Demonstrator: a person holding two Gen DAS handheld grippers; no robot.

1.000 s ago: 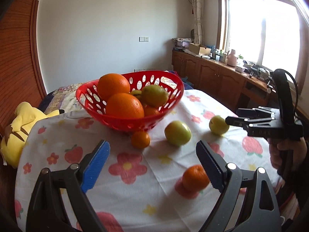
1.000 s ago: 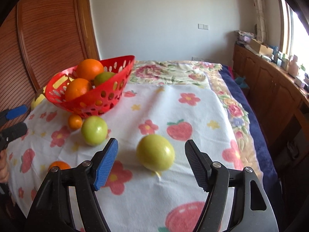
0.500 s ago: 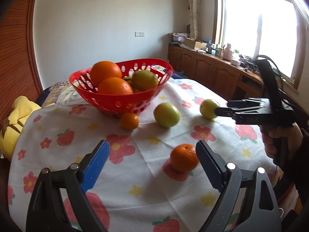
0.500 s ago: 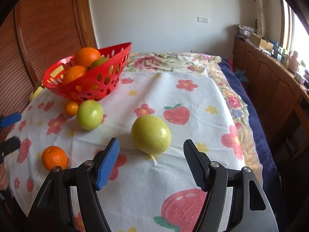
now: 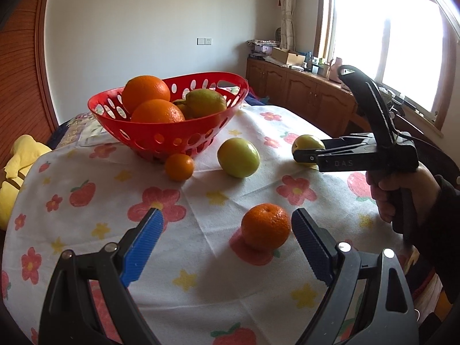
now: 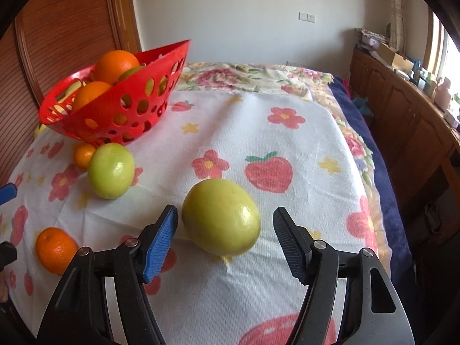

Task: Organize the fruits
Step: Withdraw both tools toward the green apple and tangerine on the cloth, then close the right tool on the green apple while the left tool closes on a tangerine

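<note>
We hold both grippers low over the tabletop (image 6: 287,149), which is covered by a white cloth with flowers and strawberries. The left gripper (image 5: 224,237) is spread wide, nothing between its pads; a mandarin (image 5: 265,227) sits on the cloth just inside its right pad, apart from both. The right gripper (image 6: 225,237) is also spread wide and straddles a yellow-green apple (image 6: 221,217), with a gap on each side. The apple's long axis runs roughly across the gripper, slightly tilted. In the left view this gripper (image 5: 299,153) reaches in from the right edge of the tabletop, the same apple (image 5: 307,145) at its tips.

A second green apple (image 5: 238,157) and a small mandarin (image 5: 179,166) lie toward the far left, the mandarin just beside the red basket (image 5: 172,135). The basket holds two oranges (image 5: 146,90) and greenish fruit.

Open cloth stretches from the grasped-at apple to the far edge and to the right edge, where the cloth drops off beside a wooden cabinet (image 6: 408,109).
</note>
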